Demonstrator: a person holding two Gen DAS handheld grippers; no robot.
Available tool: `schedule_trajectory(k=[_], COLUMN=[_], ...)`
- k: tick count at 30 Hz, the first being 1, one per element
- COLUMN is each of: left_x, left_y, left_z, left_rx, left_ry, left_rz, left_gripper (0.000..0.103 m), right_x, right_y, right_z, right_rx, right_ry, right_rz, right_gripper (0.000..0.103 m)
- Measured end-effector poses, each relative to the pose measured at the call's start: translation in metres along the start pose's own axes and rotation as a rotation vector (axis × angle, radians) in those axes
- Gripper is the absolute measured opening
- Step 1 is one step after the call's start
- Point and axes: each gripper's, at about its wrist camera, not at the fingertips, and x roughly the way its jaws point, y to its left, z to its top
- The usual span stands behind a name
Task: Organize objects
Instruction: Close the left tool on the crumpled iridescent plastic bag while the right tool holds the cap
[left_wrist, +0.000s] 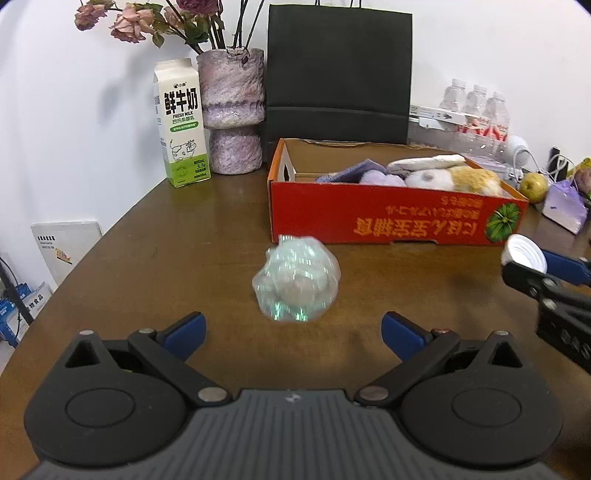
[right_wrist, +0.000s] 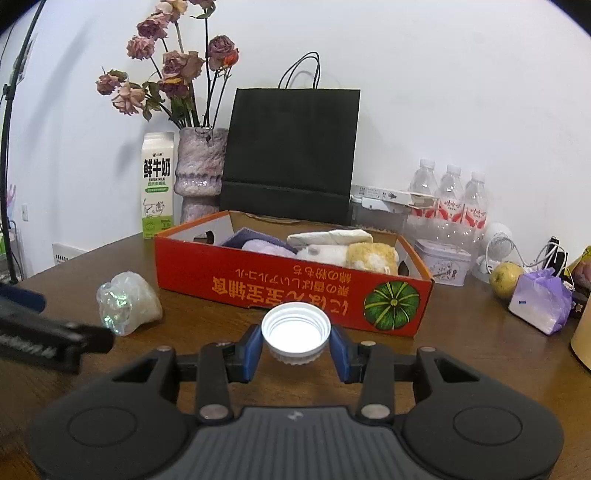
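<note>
The right gripper (right_wrist: 295, 345) grips a white bottle cap (right_wrist: 295, 330); lift it level over the red cardboard box (right_wrist: 288, 291) rim. The left gripper (left_wrist: 293, 332), jaws open, faces the plastic wrap bundle (left_wrist: 295, 282).

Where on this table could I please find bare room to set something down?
Bare wood lies between the milk carton, the red box and the crinkled plastic bundle. The right end, around the pear and purple bag, is crowded.

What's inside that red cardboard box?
The red box holds soft things: a purple cloth, a white rolled cloth and a white-and-yellow plush piece. Whatever lies beneath them, on the box floor, is covered.
</note>
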Motion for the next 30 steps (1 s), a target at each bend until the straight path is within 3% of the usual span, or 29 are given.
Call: schedule_trajectory(k=[10, 20, 21, 23, 25, 27, 30], left_x=[0.059, 0.071, 0.071, 0.071, 0.068, 0.065, 0.058], left_y=[-0.005, 0.005, 0.006, 0.007, 0.008, 0.01, 0.01], left_z=[0.021, 0.02, 0.021, 0.022, 0.023, 0.023, 0.021], left_rx=[-0.059, -0.125, -0.134, -0.136, -0.137, -0.156, -0.14], left_ry=[0.054, 0.055, 0.059, 0.068, 0.065, 0.065, 0.044], left_rz=[0.031, -0.02, -0.022, -0.009, -0.01, -0.035, -0.007], left_gripper=[0.103, 0.102, 0.098, 0.069, 0.048, 0.045, 0.044], right_x=[0.009, 0.021, 0.022, 0.021, 0.021, 0.021, 0.02], right_y=[0.001, 0.0, 0.0, 0.001, 0.001, 0.001, 0.0], right_z=[0.004, 0.008, 0.008, 0.008, 0.007, 0.008, 0.008], right_rx=[-0.023, -0.021, -0.021, -0.022, -0.023, -0.022, -0.017], right_ry=[-0.02, -0.017, -0.018, -0.019, -0.021, -0.024, -0.031], right_rz=[0.011, 0.008, 0.006, 0.002, -0.003, -0.008, -0.017], right_gripper=[0.039, 0.039, 0.039, 0.039, 0.039, 0.039, 0.039])
